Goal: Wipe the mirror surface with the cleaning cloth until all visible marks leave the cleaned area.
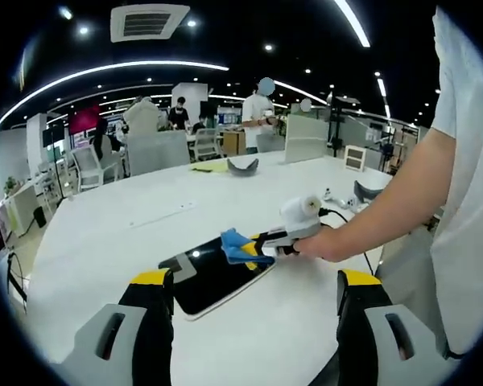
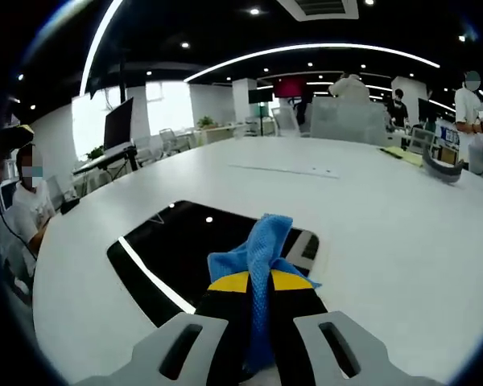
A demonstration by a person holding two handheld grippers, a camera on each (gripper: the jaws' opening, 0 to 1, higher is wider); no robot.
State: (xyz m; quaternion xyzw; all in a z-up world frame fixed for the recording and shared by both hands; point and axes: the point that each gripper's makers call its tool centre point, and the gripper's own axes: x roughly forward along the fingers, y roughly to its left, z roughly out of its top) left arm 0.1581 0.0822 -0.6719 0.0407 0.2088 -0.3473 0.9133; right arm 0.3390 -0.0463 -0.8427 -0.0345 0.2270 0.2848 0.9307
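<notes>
Blue cloth pinched by the right tool at the mirror's edge on the white desk.

Left gripper view: the mirror lies flat on the desk, its long axis running from lower left to upper right; the right tool, gripped by a person's hand, holds the cloth over the mirror's far right end, while the left tool stands spread wide, holding nothing. Right gripper view: the right tool is pressed together on the cloth, which bunches upward over the dark mirror; ceiling lights reflect in the glass.
</notes>
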